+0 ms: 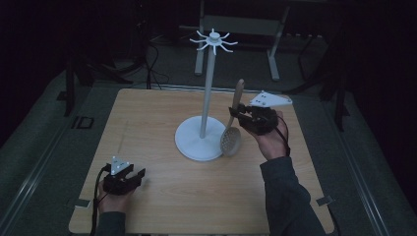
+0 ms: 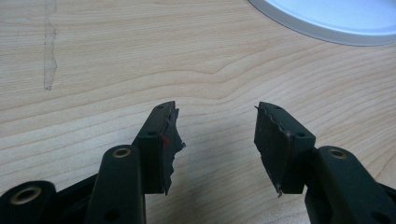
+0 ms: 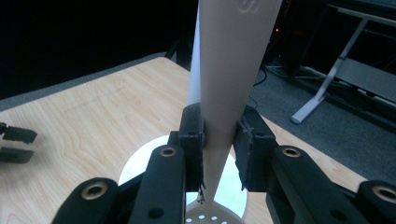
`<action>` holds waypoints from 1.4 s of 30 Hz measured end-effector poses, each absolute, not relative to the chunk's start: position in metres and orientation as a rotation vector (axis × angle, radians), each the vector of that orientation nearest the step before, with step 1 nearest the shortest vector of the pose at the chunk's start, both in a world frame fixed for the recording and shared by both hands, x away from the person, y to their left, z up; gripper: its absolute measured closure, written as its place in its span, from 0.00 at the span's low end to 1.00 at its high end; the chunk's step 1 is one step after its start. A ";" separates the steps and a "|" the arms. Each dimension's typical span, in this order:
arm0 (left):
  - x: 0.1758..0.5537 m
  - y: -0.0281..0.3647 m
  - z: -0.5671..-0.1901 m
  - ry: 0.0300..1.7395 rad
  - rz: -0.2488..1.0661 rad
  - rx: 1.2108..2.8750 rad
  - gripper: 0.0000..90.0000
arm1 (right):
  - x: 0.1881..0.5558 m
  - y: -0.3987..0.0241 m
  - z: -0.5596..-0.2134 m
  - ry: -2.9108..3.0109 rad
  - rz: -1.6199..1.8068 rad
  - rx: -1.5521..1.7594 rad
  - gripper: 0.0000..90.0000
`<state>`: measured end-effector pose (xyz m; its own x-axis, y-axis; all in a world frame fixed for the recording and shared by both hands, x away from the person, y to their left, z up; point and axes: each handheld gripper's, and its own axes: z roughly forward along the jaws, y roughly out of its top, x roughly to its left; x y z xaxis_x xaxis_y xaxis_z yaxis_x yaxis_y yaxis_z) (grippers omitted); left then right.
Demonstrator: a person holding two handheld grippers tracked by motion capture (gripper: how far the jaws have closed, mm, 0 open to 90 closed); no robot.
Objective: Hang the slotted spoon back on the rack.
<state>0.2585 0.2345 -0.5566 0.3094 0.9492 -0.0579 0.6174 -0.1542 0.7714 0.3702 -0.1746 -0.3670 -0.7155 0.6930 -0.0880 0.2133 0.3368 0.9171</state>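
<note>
The right gripper, raised in an upturned hand, clamps the pale handle of a perforated skimmer spoon hanging bowl-down beside the white hook-topped stand, while the left gripper rests low on the light wooden table, jaws parted and empty.

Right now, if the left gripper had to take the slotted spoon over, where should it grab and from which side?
Probably the beige handle of the slotted spoon above the right gripper, coming from the left. That stretch is bare, flat and near upright; the perforated bowl hangs by the white stand's round base.
</note>
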 end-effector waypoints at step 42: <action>0.258 0.234 -0.556 1.393 0.595 1.869 0.54 | 0.383 -0.167 -0.334 2.044 1.406 0.819 0.82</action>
